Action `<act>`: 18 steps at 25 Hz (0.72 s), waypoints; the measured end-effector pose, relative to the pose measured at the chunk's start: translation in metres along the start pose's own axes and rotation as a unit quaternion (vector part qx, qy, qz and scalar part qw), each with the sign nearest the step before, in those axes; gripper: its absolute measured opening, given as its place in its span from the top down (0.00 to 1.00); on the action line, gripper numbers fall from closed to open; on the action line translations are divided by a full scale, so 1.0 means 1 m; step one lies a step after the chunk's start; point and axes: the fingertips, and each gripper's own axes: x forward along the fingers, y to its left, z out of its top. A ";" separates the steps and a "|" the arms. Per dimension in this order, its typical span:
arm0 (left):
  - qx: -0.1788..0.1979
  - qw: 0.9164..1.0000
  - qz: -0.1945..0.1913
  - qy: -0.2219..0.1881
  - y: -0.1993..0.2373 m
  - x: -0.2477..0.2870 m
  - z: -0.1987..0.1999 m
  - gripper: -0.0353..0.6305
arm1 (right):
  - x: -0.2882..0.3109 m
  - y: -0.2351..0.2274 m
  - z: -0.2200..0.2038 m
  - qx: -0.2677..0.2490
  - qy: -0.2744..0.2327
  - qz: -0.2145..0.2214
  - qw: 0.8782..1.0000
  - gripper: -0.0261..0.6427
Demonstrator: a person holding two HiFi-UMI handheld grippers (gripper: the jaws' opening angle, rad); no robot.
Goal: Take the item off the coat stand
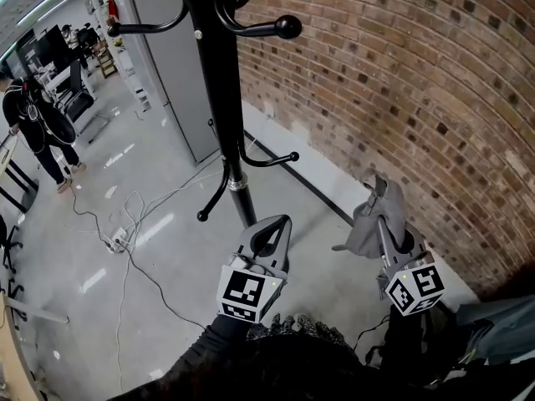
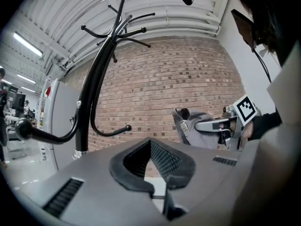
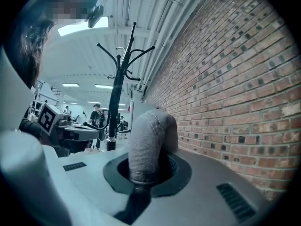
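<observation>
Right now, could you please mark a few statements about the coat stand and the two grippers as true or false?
1. The right gripper is clamped on a grey fabric item. True.
2. The grey fabric item hangs on a hook of the coat stand. False: it is clear of the stand, held beside the brick wall.
3. The left gripper grips part of the grey fabric item. False: its jaws are together with nothing between them.
4. The coat stand is black. True.

Loose cables [image 1: 134, 207] and a power strip [image 1: 117, 241] lie on the grey floor [image 1: 67, 266]
</observation>
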 end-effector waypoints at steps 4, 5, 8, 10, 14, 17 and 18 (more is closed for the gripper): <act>0.002 1.000 -0.015 0.001 -0.008 0.003 -0.002 0.95 | -0.016 -0.005 -0.004 0.006 -0.002 -0.027 1.000 0.93; 0.002 1.000 -0.018 0.001 -0.010 0.004 -0.002 0.95 | -0.020 -0.006 -0.006 0.006 -0.002 -0.033 0.999 0.93; 0.003 1.000 -0.024 0.002 -0.013 0.005 -0.003 0.95 | -0.031 -0.011 -0.009 0.006 -0.001 -0.052 0.999 0.93; 0.004 1.000 -0.026 0.002 -0.015 0.006 -0.002 0.95 | -0.036 -0.013 -0.010 0.006 -0.001 -0.063 0.998 0.93; 0.003 0.999 -0.035 0.006 -0.018 0.008 -0.003 0.95 | -0.043 -0.011 -0.014 0.010 -0.001 -0.077 0.997 0.93; 0.005 0.999 -0.042 0.006 -0.023 0.011 -0.004 0.95 | -0.047 -0.009 -0.018 0.011 0.001 -0.081 0.997 0.93; 0.006 0.999 -0.043 0.006 -0.024 0.011 -0.004 0.95 | -0.047 -0.009 -0.018 0.012 0.001 -0.082 0.997 0.93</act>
